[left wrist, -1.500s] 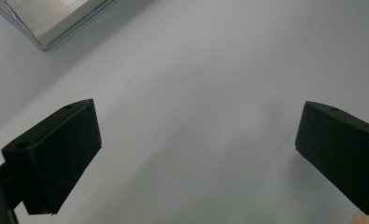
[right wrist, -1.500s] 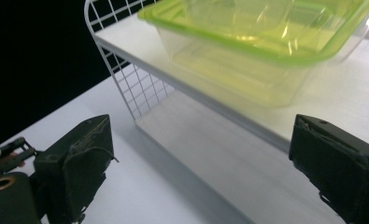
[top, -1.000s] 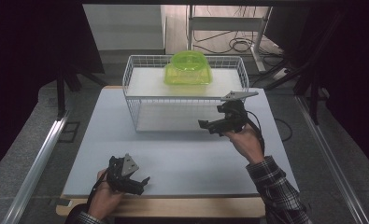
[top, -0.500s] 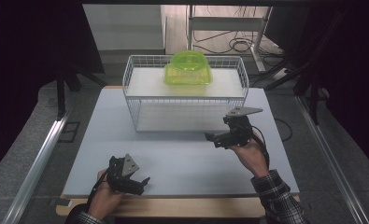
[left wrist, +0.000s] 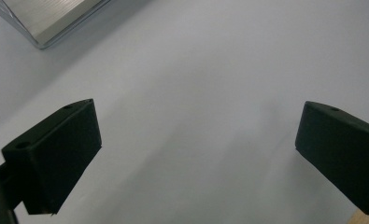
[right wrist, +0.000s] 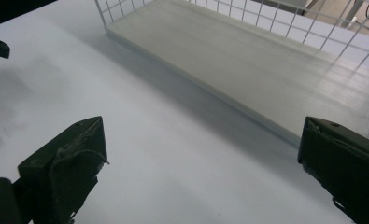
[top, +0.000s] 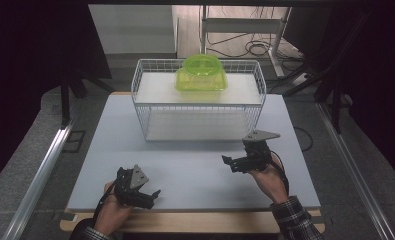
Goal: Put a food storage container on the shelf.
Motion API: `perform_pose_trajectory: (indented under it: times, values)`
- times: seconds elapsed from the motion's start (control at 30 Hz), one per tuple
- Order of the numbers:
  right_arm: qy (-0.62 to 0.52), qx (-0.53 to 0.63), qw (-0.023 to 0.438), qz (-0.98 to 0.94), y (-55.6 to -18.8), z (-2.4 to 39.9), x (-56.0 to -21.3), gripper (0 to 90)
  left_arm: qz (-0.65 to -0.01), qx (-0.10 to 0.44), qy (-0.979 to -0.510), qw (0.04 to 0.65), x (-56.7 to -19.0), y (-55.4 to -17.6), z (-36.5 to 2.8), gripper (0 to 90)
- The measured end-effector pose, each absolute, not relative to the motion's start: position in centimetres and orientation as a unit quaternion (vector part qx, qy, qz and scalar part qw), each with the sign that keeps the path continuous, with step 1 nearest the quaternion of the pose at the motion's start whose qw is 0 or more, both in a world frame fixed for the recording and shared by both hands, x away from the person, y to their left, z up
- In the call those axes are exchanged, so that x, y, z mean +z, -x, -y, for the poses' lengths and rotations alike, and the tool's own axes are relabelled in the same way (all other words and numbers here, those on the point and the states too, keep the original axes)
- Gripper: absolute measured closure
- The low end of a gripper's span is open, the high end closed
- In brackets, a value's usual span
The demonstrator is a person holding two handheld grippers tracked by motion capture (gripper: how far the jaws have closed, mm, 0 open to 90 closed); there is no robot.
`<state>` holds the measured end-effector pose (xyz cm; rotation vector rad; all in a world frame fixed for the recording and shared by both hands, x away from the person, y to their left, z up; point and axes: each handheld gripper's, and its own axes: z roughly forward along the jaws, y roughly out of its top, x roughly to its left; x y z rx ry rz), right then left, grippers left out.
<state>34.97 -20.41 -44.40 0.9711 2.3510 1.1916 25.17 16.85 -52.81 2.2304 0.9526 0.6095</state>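
high view: the green plastic container (top: 201, 72) sits on the top shelf of the white wire basket (top: 144, 112), in the upper centre of the frame, its long axis running left to right along the shelf. right gripper (top: 233, 164) is at lower right of centre on the white table (top: 195, 170), just in front of the basket's front wall but not touching it. its jaws are spread wide and hold nothing; the right gripper view shows bare table between them and the basket's lower board (right wrist: 247, 65) ahead at upper right. left gripper (top: 147, 196) rests at the lower left of the frame near the table's front edge, well apart from the basket. its jaws too stand wide apart with nothing in them; the left gripper view shows plain table (left wrist: 196, 93) between them (a metal rail (left wrist: 46, 18) cuts the upper left corner). the relation i judge the next move turns on: the container lies up-frame and slightly left of the right gripper, above it on the shelf, behind the wire wall. the right hand (top: 271, 179) is clearly the nearer one. i'd expect any reach to go over the basket's rim from above, not through the front mesh, and to close across the container's short side.
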Motion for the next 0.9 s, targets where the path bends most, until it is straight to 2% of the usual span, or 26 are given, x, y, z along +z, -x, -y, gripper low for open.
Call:
perform_pose_trajectory:
  times: [0.53,0.9]
  values:
    - [-0.361,0.388,0.152,-0.834,-33.4,21.8,-49.0,0.0,-0.355,0.233,-0.849,0.314,-52.9,-25.1,-16.8,0.0]
    - [-0.356,0.352,0.16,-0.851,-32.9,22.0,-50.6,0.0,-0.355,0.234,-0.848,0.318,-52.9,-25.2,-16.7,0.0]
